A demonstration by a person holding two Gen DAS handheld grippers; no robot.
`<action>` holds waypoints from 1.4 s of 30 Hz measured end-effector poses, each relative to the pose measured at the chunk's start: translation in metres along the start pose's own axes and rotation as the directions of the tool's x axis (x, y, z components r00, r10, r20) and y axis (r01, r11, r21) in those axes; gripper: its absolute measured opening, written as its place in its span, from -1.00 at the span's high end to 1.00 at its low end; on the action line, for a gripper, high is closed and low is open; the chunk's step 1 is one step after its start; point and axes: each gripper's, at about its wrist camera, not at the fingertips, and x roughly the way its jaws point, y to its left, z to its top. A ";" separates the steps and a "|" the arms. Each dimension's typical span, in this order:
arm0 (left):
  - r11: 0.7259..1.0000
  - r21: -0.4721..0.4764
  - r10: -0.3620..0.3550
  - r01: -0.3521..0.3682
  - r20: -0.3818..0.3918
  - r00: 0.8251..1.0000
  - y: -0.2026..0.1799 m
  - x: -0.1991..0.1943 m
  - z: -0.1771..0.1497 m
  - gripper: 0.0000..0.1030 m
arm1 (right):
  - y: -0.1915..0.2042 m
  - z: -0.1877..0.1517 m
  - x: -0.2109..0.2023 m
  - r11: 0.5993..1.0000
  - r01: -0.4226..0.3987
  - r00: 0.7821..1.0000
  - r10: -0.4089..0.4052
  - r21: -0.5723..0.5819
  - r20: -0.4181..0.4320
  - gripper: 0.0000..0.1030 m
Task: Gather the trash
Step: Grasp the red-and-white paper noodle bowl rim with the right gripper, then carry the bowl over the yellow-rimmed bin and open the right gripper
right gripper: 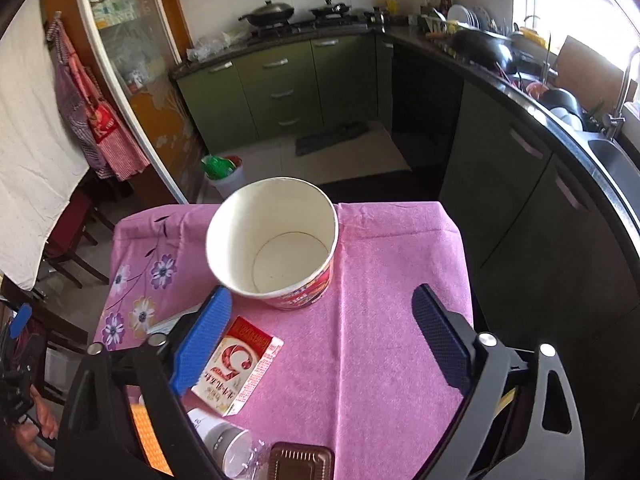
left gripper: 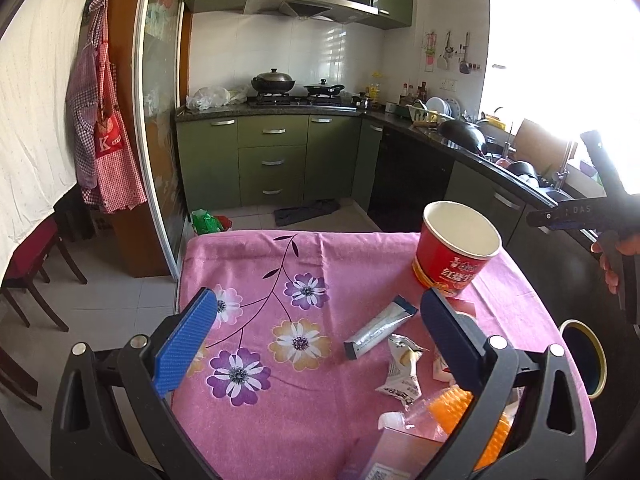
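The red paper cup [right gripper: 276,240] is standing upright at the far side of the pink tablecloth [right gripper: 384,320]. The right gripper [right gripper: 322,340] is hanging nearside of the cup, jaws wide and empty; it should be straddling the rim squarely before closing. The left gripper [left gripper: 318,344] is also gaping empty, over wrappers [left gripper: 402,368] nearside of the cup.

Left gripper [left gripper: 316,316]: jaws wide apart, nothing between
Cloth [left gripper: 320,264]: pink, flowered
Red cup [left gripper: 456,252]: upright, far right
Silver sachet [left gripper: 378,330]: near crumpled wrapper [left gripper: 402,368]
Orange bottle [left gripper: 452,404]: lying near edge
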 end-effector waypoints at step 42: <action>0.990 0.063 -0.129 0.129 -0.014 0.992 -0.028 -0.075 -0.037 -0.88 | -0.274 -0.135 -0.075 0.895 0.149 0.974 -0.059 0.421 -0.220 0.90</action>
